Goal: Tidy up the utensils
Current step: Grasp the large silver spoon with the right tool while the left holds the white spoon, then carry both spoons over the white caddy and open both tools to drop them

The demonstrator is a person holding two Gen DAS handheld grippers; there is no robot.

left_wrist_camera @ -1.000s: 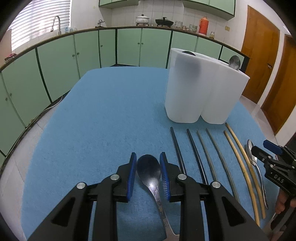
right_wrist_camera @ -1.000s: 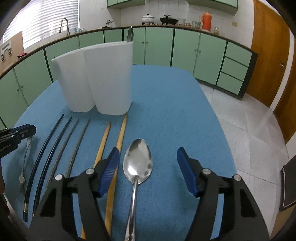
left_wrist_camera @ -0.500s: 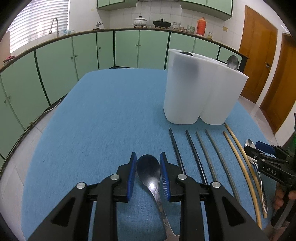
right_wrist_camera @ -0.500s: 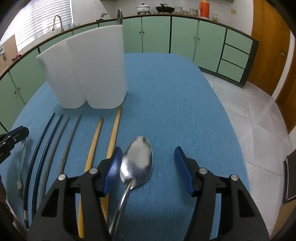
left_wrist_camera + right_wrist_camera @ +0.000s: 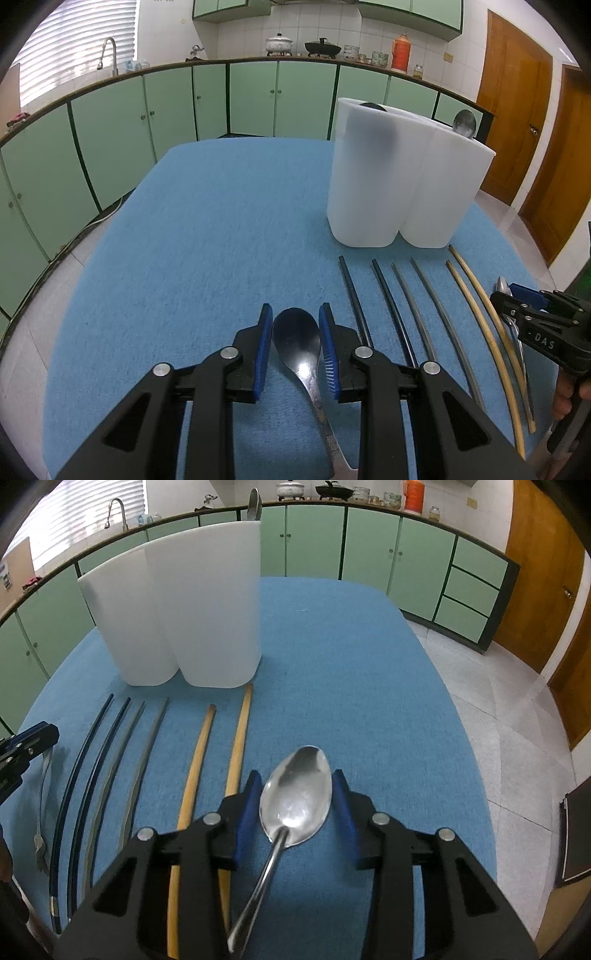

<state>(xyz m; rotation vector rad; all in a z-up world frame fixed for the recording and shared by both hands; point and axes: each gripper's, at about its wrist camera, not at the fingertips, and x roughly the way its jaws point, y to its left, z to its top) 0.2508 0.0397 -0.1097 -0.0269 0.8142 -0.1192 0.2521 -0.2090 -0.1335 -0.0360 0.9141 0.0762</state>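
Observation:
My left gripper (image 5: 295, 308) is shut on the bowl of a dark metal spoon (image 5: 297, 343), low over the blue tablecloth (image 5: 203, 240). In the right wrist view my right gripper (image 5: 296, 773) has its jaws closing on a silver spoon (image 5: 295, 794). Both blue pads touch the sides of its bowl, and its handle slants back under the camera. A white two-part utensil holder (image 5: 402, 184) stands behind, with a spoon (image 5: 464, 123) sticking out of its right part. Black chopsticks (image 5: 354, 295), grey chopsticks (image 5: 417, 306) and bamboo chopsticks (image 5: 480, 317) lie side by side in front of it.
Green kitchen cabinets (image 5: 240, 103) ring the table, and wooden doors (image 5: 517, 122) stand at the right. The cloth's right edge drops to a tiled floor (image 5: 498, 709). A person's hand (image 5: 565, 398) holds the right gripper's handle at the lower right.
The right gripper's jaws have narrowed from wide apart to touching the silver spoon's bowl, and the spoon has tipped with its handle swinging toward the left jaw. The left gripper and dark spoon have not moved.

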